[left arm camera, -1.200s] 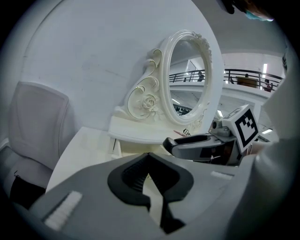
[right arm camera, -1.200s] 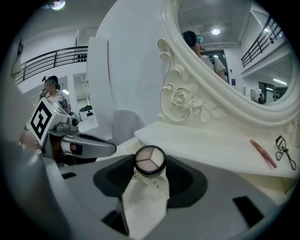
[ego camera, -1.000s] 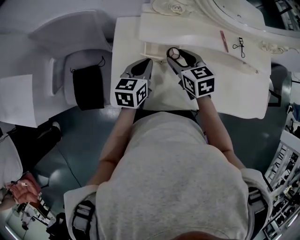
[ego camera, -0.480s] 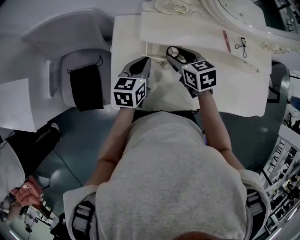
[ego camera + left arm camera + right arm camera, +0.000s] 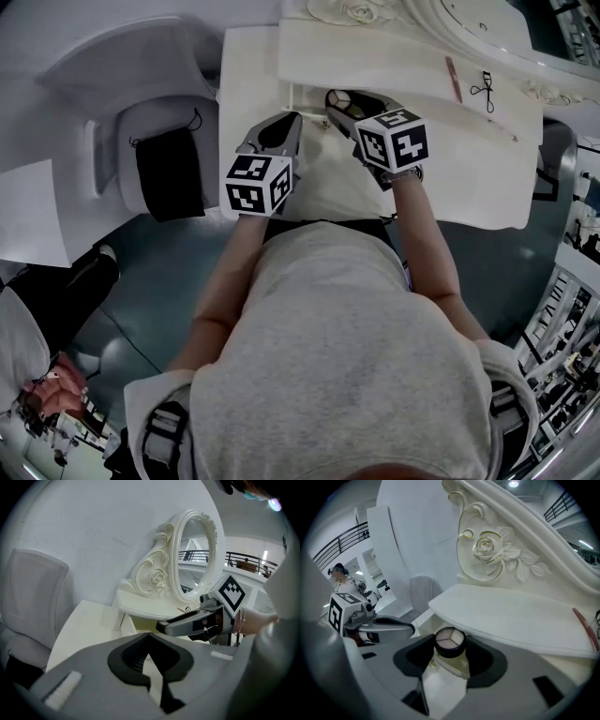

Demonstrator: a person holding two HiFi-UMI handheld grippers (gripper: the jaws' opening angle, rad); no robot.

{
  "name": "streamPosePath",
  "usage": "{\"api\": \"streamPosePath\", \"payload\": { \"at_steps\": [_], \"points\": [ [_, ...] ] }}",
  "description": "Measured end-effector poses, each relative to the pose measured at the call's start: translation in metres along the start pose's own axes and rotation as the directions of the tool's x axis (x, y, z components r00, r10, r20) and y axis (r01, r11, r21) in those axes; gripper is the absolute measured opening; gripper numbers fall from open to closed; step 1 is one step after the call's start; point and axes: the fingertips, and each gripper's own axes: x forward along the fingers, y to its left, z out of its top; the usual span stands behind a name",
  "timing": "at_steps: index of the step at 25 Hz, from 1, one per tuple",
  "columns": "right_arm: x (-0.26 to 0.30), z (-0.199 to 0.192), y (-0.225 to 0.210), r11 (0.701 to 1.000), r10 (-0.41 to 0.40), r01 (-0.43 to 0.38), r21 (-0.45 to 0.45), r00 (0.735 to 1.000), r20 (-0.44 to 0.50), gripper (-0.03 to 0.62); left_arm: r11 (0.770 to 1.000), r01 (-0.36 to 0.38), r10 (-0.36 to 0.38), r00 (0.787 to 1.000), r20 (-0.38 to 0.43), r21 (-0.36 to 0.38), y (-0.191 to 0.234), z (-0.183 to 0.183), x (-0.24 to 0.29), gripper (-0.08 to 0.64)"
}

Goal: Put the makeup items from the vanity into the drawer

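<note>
— While the right gripper point(image 5: 450, 645) has its jaws partly closed on the round compact point(image 5: 449, 641), where exactly is that compact?
— It is pinched by its black rim between the two pads, and three pale wedges show on its top face. It hangs just under the front lip of the vanity shelf point(image 5: 511, 616), over the pale yellowish drawer point(image 5: 451, 666) that shows below it.
— And in the head view?
— The compact lies at eleven o'clock from the right gripper's marker cube point(image 5: 393, 139), right at the shelf edge.
— What about the left gripper point(image 5: 148, 634)?
— Its tips are together with nothing between them. It hovers above the white desk top point(image 5: 246, 66), at about eight o'clock from the compact, near the other tool but apart from it.
— What lies on the shelf?
— A red pencil point(image 5: 451, 80) and an eyelash curler point(image 5: 482, 89) lie side by side at three o'clock from the compact, well apart from it. The oval mirror point(image 5: 197, 555) rises behind them.
— Anything else?
— A white chair point(image 5: 141, 84) stands at nine o'clock, with a black item point(image 5: 172, 173) on its seat.
</note>
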Motion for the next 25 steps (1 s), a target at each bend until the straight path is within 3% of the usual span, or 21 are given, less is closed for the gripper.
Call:
{"api": "streamPosePath", "payload": {
  "at_steps": [7, 25],
  "points": [
    [0.0039, 0.0010, -0.0029, 0.995, -0.086, 0.086, 0.050, 0.996, -0.009, 0.218, 1.000, 0.008, -0.008, 1.000, -0.002, -0.009, -0.0024, -0.0013, 0.0008, 0.009],
    [0.0028, 0.0020, -0.0042, 0.992, -0.115, 0.115, 0.058, 0.993, 0.002, 0.218, 1.000, 0.019, -0.019, 1.000, 0.003, -0.004, -0.0055, 0.0002, 0.0018, 0.009]
  ]
}}
